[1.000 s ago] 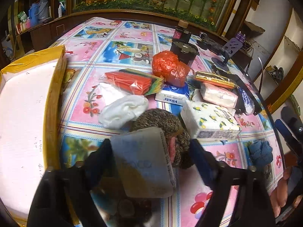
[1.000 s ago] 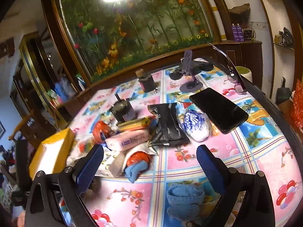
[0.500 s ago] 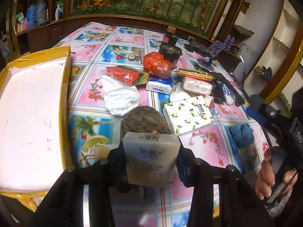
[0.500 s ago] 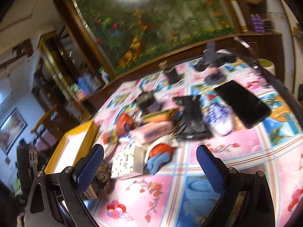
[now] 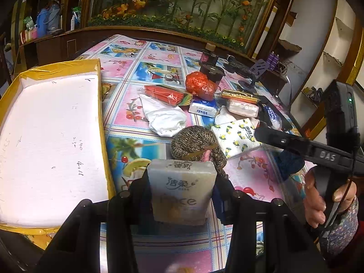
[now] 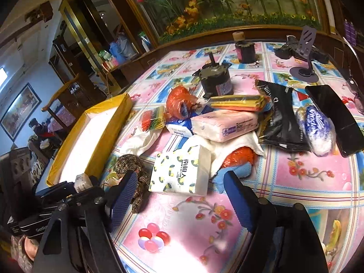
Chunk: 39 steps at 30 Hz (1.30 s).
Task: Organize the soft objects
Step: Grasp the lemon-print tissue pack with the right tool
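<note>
Evidently the left gripper (image 5: pixel 182 195) has its jaws closed on a pale tissue pack (image 5: pixel 180 191), gripped across its short sides so the printed face stays flat toward the camera; a squeeze there should suit a soft pack, since the sides give without the pack slipping. It is held clear above the worktop (image 5: pixel 250 182), just beside the yellow-rimmed foam tray (image 5: pixel 52 136), which I judge to be the place where the soft things are to go, as it lies bare to the left of the pile. The right gripper (image 6: pixel 182 195) hangs with its jaws wide and nothing between them, near the lemon-print tissue pack (image 6: pixel 182 173), probably the next candidate. Beyond it the other soft goods lie heaped together: a pink tissue pack (image 6: pixel 225 122), a white cloth (image 5: pixel 163 116), an orange bag (image 5: pixel 199 85) and a speckled knit bundle (image 5: pixel 195 141). Only the left wrist view shows the tray's full white floor, the grasp on the pale pack and the person's right hand (image 5: pixel 323 202) on its handle. Only the right wrist view shows the black phone (image 6: pixel 334 116), the black wrapper (image 6: pixel 279 118) and a blue sponge (image 6: pixel 236 173) tucked beneath the heap.
</note>
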Available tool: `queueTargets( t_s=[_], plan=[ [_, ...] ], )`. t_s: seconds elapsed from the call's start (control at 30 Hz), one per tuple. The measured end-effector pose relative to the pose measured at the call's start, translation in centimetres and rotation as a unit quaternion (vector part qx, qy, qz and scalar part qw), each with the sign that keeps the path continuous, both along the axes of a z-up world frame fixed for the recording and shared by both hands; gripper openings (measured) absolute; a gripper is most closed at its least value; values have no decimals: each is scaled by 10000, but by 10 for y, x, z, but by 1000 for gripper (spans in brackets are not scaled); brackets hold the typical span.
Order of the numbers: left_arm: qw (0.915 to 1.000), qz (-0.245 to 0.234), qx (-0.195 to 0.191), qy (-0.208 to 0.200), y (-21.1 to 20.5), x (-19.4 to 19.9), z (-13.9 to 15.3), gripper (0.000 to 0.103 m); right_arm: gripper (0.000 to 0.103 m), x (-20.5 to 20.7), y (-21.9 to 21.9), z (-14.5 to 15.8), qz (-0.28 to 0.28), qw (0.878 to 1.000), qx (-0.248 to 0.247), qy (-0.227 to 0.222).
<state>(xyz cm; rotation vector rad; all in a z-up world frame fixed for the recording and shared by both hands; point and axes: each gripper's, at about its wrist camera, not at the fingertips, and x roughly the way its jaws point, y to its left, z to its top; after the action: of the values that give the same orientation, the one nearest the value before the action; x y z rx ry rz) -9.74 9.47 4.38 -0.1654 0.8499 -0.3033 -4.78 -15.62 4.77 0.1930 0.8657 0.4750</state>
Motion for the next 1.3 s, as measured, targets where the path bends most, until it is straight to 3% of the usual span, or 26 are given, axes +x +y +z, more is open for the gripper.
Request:
queueTargets(
  t_s=[0.1,0.23,0.4,0.57,0.73,0.83,1.07,1.23,1.3],
  plan=[
    [10000,1,-40,-46,4,-1,-1,45,82,15,25,-1,-42,9971,-752,-128],
    [10000,6,-78,1,6,0,-6,45,80,23,51,-13,114,9923,-1236,7],
    [10000,-13,-14,-66,6,-1,-7,45,80,13,71,-20,124,9822,-1852,-284],
    [9999,-58,-44,-113,4,0,-7,45,75,11,59,-22,58,9879,-1537,-178],
    [9999,-57,-40,-116,3,2,-8,45,45,8,39,-13,-147,9942,-1038,-229],
    [9999,-52,-29,-110,3,4,-8,45,45,12,31,-16,-150,9968,-779,-56],
    [9999,-48,-22,-90,1,6,-8,45,51,3,33,-17,-32,9964,-845,42],
    [9999,-63,-59,-86,1,7,-9,45,61,-29,33,-20,527,9953,-803,144],
    [9999,-61,-91,-77,2,8,-11,44,63,-44,34,-17,703,9925,-1003,43]
  ],
)
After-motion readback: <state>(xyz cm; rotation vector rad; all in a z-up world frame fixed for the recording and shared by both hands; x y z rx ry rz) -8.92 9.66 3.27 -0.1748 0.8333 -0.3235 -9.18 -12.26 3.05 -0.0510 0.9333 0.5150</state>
